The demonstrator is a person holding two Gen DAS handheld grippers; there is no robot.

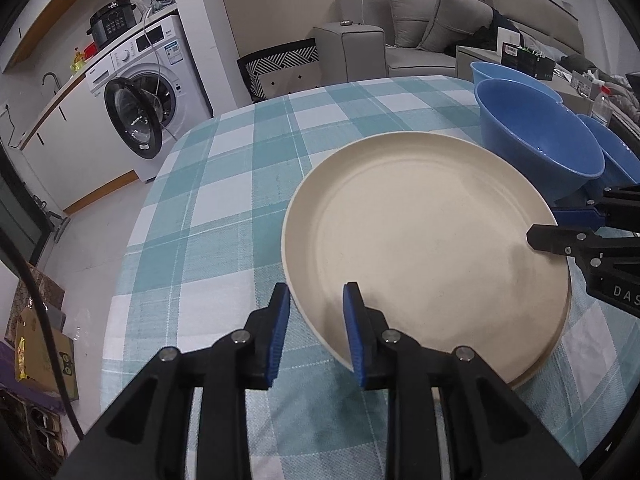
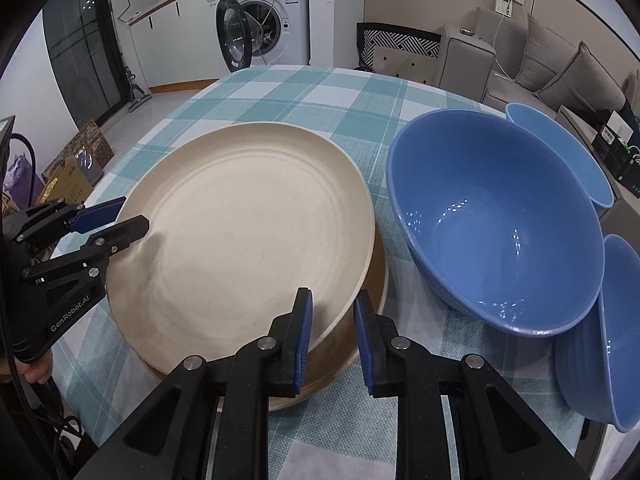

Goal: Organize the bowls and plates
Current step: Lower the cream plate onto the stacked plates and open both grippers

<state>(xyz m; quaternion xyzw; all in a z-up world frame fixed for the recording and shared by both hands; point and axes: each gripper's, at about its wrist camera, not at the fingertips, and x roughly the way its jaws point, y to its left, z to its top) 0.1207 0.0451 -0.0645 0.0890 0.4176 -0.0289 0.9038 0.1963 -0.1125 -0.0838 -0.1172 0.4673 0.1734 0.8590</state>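
A cream plate (image 1: 420, 236) (image 2: 240, 232) lies tilted on top of a second cream plate (image 2: 352, 340) on the checked tablecloth. My left gripper (image 1: 316, 332) is open, its jaws straddling the top plate's near-left rim without closing on it. It also shows in the right wrist view (image 2: 122, 216). My right gripper (image 2: 330, 340) is open astride the opposite rim; it also shows in the left wrist view (image 1: 560, 224). A large blue bowl (image 2: 496, 224) (image 1: 536, 136) leans on the table right of the plates.
Two more blue bowls sit by the large one, one behind (image 2: 560, 148) and one at the right edge (image 2: 612, 340). The table (image 1: 224, 184) edge drops to the floor at left. A washing machine (image 1: 140, 92), a chair (image 2: 400, 52) and a sofa (image 1: 440, 28) stand beyond.
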